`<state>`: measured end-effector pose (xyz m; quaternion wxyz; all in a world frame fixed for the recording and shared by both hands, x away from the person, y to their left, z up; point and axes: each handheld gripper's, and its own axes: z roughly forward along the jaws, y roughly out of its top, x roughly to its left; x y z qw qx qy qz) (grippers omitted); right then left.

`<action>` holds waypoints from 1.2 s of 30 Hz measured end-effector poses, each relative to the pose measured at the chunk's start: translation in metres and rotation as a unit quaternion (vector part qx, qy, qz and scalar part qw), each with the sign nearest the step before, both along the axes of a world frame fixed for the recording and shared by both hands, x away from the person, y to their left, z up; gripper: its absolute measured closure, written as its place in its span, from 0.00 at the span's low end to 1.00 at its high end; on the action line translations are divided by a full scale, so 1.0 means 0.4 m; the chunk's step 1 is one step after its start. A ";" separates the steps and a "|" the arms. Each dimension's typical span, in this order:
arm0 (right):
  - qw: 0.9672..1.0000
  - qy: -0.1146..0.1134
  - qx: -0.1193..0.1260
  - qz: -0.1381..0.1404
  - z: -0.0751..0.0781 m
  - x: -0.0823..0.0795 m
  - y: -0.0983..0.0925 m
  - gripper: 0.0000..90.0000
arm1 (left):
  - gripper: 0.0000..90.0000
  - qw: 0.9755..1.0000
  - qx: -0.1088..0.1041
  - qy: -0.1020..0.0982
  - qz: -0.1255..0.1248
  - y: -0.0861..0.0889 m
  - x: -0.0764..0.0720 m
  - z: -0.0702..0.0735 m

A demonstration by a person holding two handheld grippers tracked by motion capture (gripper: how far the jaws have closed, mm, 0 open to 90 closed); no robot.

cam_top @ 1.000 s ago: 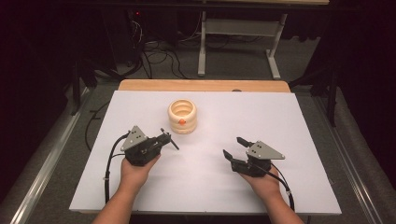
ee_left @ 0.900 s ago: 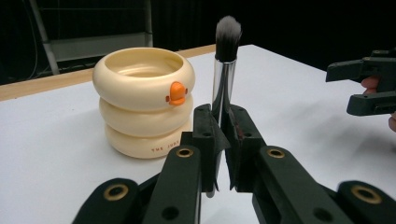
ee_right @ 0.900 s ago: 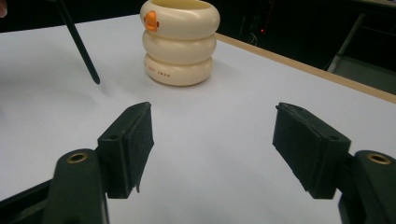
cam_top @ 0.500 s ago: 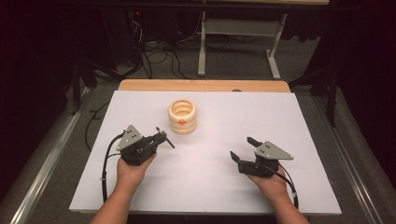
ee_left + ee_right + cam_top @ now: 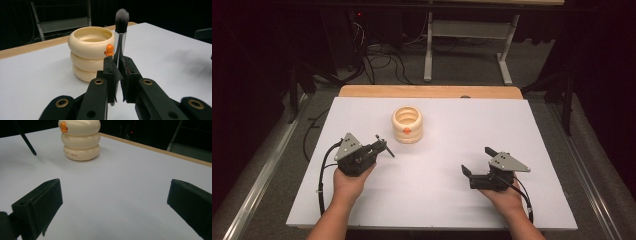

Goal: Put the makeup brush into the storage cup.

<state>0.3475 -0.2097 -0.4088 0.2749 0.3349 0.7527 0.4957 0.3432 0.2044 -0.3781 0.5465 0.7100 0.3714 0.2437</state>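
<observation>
A cream cup point(image 5: 407, 125) made of three stacked rings, with a small orange knob on its side, stands on the white table top point(image 5: 447, 130). My left gripper point(image 5: 374, 149) is just left of the cup and is shut on a makeup brush point(image 5: 385, 146). In the left gripper view the brush point(image 5: 121, 25) stands up between the pads, bristles on top, close in front of the cup point(image 5: 90, 50). My right gripper point(image 5: 478, 161) rests at the right front. Its jaws have just been opening and stand wide with nothing between them point(image 5: 113, 192). The cup point(image 5: 80, 140) lies ahead of it.
A wooden strip point(image 5: 427, 91) runs along the table's far edge. Behind it are a metal stand point(image 5: 432, 45) and cables on the dark floor. Metal rails flank the table on both sides. The black brush handle point(image 5: 25, 138) shows at the upper left of the right gripper view.
The right gripper's jaws have spread wider apart. Both hands have stayed in nearly the same place, and the brush is still held in the left gripper.
</observation>
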 end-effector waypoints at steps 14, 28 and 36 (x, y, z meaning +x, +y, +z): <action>1.000 0.000 0.003 0.003 -0.001 -0.001 0.003 0.01 | 0.93 1.000 -0.009 -0.018 0.008 0.004 -0.006 0.023; 1.000 0.010 0.003 0.005 -0.004 0.000 0.007 0.01 | 0.93 0.999 -0.022 -0.023 0.014 0.007 0.001 0.053; 1.000 0.007 0.006 0.005 -0.004 0.000 0.008 0.01 | 0.93 0.999 -0.030 -0.023 0.016 0.003 0.019 0.070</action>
